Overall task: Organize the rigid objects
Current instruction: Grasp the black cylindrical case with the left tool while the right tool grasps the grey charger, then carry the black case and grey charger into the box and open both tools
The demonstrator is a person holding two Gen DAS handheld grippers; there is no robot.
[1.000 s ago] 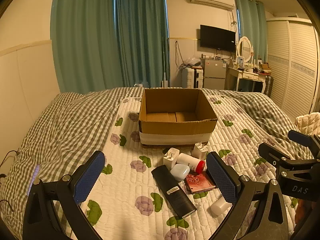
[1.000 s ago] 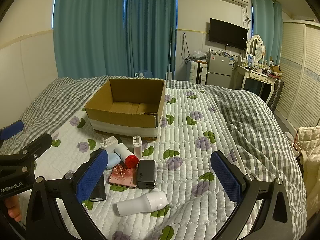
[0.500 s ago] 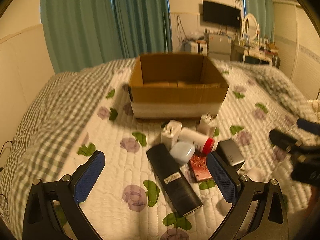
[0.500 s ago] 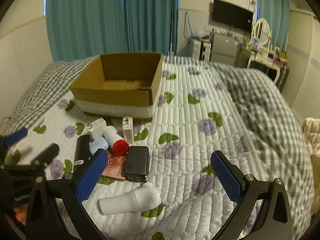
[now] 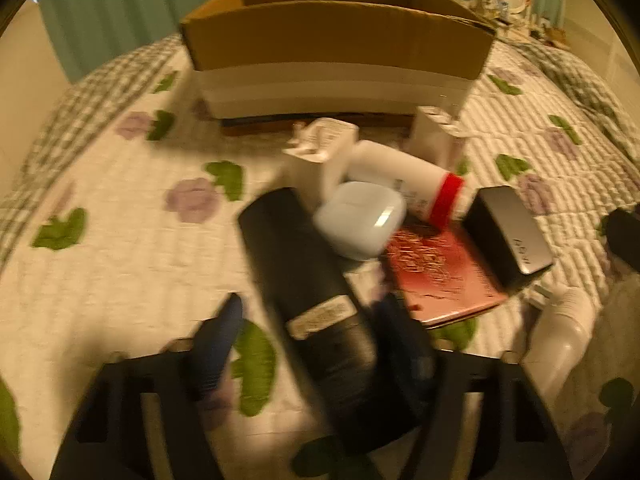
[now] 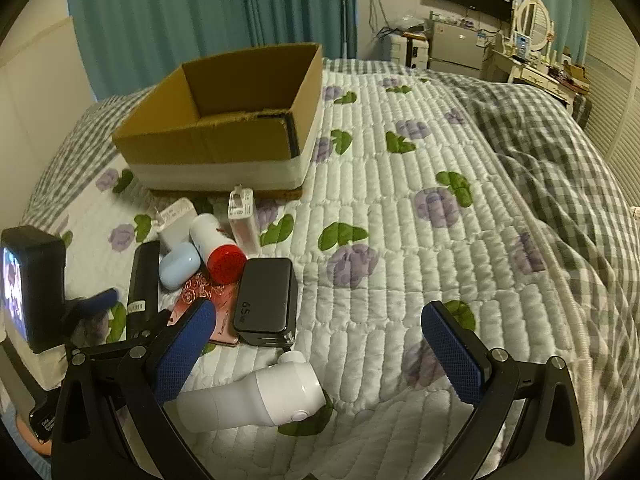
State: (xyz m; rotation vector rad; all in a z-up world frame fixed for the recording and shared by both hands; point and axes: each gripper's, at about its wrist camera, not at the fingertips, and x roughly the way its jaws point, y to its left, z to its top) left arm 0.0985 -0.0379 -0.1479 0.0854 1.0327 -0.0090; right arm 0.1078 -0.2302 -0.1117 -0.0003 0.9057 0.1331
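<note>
The left gripper [image 5: 308, 344] is low over the quilt [image 6: 400, 208], its 2 blue-padded fingers [image 5: 218, 344] straddling the near end of a long black remote-shaped bar [image 5: 308, 284]. The frame is blurry, so I can't tell if the pads actually touch it. There's a visible gap on the left side of the bar, so the jaws look apart, not clamped.

Just ahead of that gripper sits the rest of the pile: a pale blue earbud case [image 5: 360, 220] resting against the bar, a white charger plug [image 5: 320, 156] behind it, a white bottle with a red cap [image 5: 404, 184] lying on its side, a pink card or booklet [image 5: 436, 276] flat under them, and a black power brick [image 5: 508, 232] to the right. A 2nd white charger [image 5: 436, 136] stands further ahead, right by the open cardboard box [image 5: 336, 40].

The right gripper [image 6: 320, 356] hangs wide open above the quilt, holding nothing. A white handheld device [image 6: 256, 400] lies just beside its left finger [image 6: 184, 352], and the black brick, marked 65, is just ahead of that finger.
</note>
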